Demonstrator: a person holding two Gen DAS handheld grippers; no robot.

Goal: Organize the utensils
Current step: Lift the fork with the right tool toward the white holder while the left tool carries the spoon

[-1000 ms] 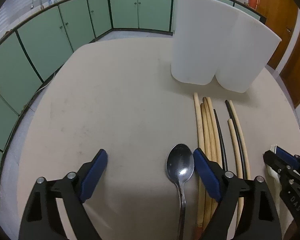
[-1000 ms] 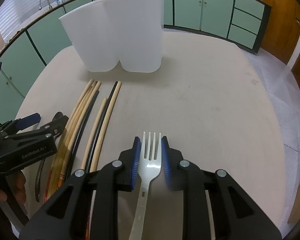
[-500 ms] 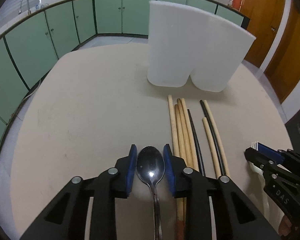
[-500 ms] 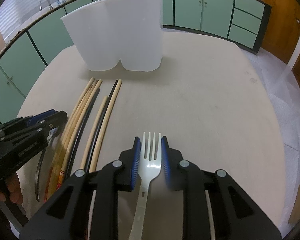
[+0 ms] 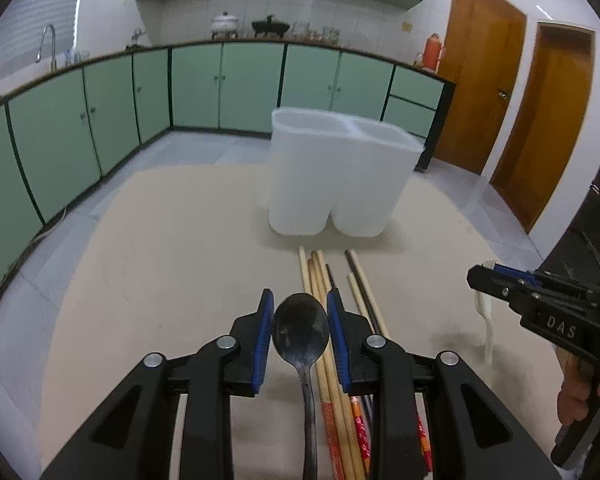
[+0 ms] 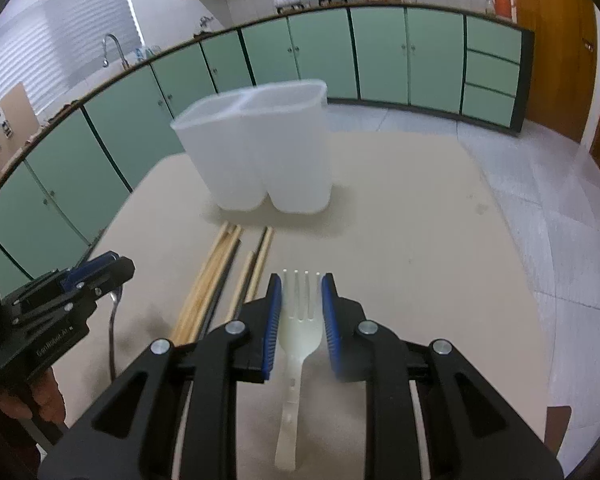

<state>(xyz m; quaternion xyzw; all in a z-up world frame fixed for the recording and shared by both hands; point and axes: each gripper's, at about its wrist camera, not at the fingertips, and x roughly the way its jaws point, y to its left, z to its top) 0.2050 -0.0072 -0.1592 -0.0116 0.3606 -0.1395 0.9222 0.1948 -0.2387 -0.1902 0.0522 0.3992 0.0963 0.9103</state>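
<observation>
Near edge of the table (image 6: 440, 240): both utensils are held just above it, handles hanging down toward the surface; whether their tips touch it cannot be told
Left gripper (image 5: 300, 334): clenched on the spoon (image 5: 300, 332); the blue pads press the two sides of the bowl
Right gripper (image 6: 300, 320): clenched on the fork (image 6: 298, 332); the pads squeeze the head just below the tines
Spoon handling: metal, so likely stiff and fairly weighty for its size; the rounded, polished bowl looks slippery between flat pads, and a hold lower, on the neck, would probably be surer
Fork handling: pale plastic, probably light and a little flexible; the thin tines could bend, so the broad head where it is held now seems the right spot
Spoon axis: long axis runs along the fingers; bowl points toward the far edge and the holder (image 5: 340, 176); handle trails back under the gripper
Fork axis: same lie; tines point toward the far edge, handle back toward the near edge
Holder: white, two compartments, open tops, standing toward the far edge; both look empty, though their depths are hidden
Chopsticks (image 6: 220, 276): lying flat on the table between the two grippers, lengthwise, tips just short of the holder
</observation>
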